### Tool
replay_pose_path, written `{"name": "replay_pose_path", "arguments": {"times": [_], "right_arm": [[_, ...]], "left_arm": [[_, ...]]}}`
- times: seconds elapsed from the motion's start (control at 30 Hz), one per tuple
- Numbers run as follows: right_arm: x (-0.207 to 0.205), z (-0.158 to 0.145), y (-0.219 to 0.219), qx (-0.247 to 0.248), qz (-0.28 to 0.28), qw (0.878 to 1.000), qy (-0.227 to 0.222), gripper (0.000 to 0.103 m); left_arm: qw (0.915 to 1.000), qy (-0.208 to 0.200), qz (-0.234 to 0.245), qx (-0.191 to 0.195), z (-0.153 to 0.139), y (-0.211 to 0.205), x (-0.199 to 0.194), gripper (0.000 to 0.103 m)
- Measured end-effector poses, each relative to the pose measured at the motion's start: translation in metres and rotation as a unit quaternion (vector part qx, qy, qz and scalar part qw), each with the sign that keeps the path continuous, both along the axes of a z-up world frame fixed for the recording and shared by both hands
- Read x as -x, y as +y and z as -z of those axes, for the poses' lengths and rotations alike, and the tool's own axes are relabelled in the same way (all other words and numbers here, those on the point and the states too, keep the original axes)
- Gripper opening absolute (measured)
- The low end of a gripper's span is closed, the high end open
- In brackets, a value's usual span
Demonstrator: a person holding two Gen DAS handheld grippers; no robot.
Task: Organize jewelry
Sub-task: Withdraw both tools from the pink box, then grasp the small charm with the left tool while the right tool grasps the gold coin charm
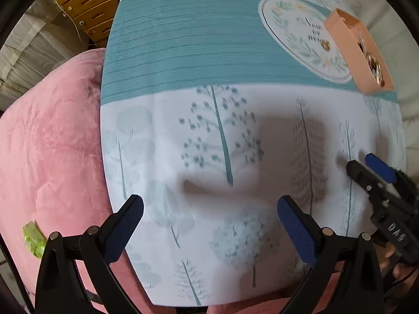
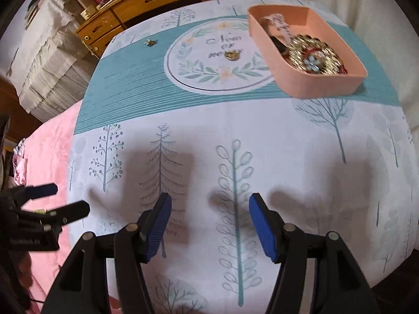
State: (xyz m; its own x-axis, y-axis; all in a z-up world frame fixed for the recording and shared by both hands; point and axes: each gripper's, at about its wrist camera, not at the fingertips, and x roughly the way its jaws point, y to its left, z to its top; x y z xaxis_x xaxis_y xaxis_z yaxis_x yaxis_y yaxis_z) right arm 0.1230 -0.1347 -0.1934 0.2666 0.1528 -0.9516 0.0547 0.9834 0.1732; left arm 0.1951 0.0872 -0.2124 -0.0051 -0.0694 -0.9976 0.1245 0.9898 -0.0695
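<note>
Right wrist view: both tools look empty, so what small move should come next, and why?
Probably carry the right tool, jaws open and empty, forward to the small gold piece lying loose on the round emblem, just left of the pink tray. It is the loose piece closest to that tray, which already holds jewelry; another small piece lies farther left.

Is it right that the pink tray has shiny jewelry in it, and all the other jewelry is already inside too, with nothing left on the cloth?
Not quite. The pink tray does hold shiny jewelry, but two pieces remain on the cloth: a gold pendant on the round emblem and a small brooch on the teal band. The right wrist view shows both.
</note>
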Motion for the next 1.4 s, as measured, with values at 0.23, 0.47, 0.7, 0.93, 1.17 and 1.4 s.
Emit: {"name": "replay_pose_path", "arguments": {"times": [0.23,0.47,0.7,0.93,1.17,1.4], "right_arm": [[-0.035,0.001,0.006,0.033,0.03,0.996,-0.077,0.062],[-0.08,0.013,0.008,0.094,0.041,0.984,-0.145,0.062],[-0.112,0.034,0.013,0.115,0.065,0.981,-0.143,0.062],[-0.137,0.038,0.014,0.13,0.089,0.974,-0.165,0.062],[-0.142,0.039,0.017,0.131,0.074,0.972,-0.178,0.059],[-0.144,0.039,0.019,0.128,0.057,0.972,-0.188,0.04]], "left_arm": [[0.9992,-0.021,-0.017,0.028,0.002,-0.001,-0.063,0.101],[0.9936,-0.107,0.008,0.035,-0.005,-0.021,-0.141,0.101],[0.9806,-0.189,0.01,0.051,0.011,-0.043,-0.206,0.092],[0.9803,-0.187,0.002,0.065,0.039,-0.059,-0.239,0.069],[0.9755,-0.215,0.021,0.044,0.044,-0.069,-0.239,0.019],[0.9813,-0.185,0.002,0.053,0.044,-0.065,-0.239,0.018]]}}
